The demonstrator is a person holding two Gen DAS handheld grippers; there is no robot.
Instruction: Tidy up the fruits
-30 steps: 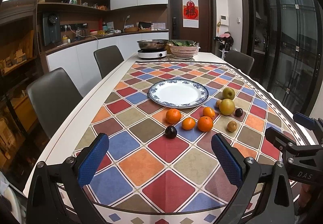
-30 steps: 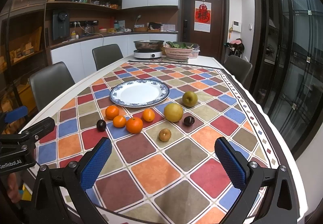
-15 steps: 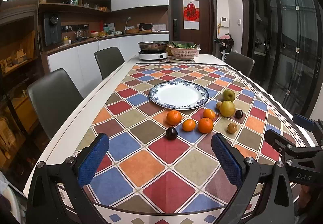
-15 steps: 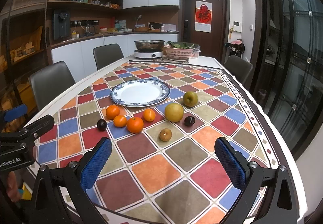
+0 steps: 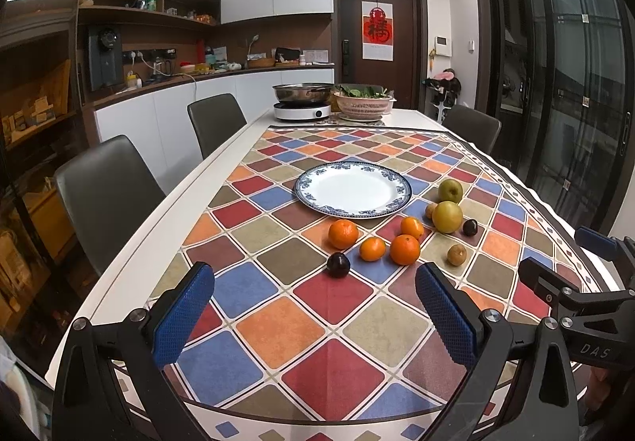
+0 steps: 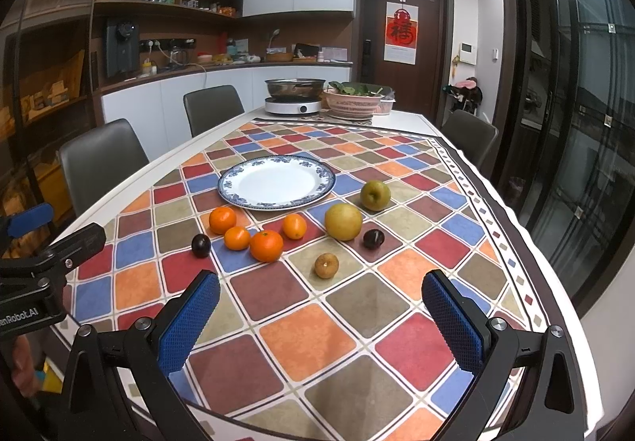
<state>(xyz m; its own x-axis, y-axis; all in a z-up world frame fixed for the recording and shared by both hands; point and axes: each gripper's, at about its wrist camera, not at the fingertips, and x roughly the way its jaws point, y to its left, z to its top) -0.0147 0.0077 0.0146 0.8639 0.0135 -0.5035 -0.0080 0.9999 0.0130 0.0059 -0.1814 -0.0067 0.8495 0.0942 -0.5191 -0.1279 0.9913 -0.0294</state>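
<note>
Compared with the pictures from a second before, very little had changed: both views had shifted only slightly, and the fruits lay where they had lain. The left gripper [image 5: 315, 316] hovered over the near end of the worktop [image 5: 222, 159], its blue-padded jaws wide apart and holding nothing; the right gripper [image 6: 321, 316] hovered the same way beside it, jaws wide apart and empty, touching nothing. Each gripper showed at the edge of the other's view. On the chequered cloth [image 6: 301, 341] stood a white plate [image 6: 276, 181] with a blue patterned rim, and nothing lay in it. All the fruit sat on the cloth just in front of the plate and to its right: four oranges close together, namely one nearest the plate [image 6: 222, 220], a small one [image 6: 237, 238], a larger one [image 6: 266, 245] touching or nearly touching the small one, and another [image 6: 294, 226] a little apart. A dark plum [image 6: 201, 245] lay to the left of the oranges, and a second dark plum [image 6: 373, 238] lay right of a large yellow pear [image 6: 343, 221]. A green apple [image 6: 375, 195] sat beyond the pear, near the plate's right rim, and a small brown fruit [image 6: 326, 265] lay nearest the grippers. In the left view another small brown fruit [image 5: 430, 210] showed just beside the pear. At the far end of the worktop a metal pot [image 6: 294, 87] stood on a white cooker [image 6: 293, 106], with a pink basket [image 6: 353, 103] of green leaves next to it.
</note>
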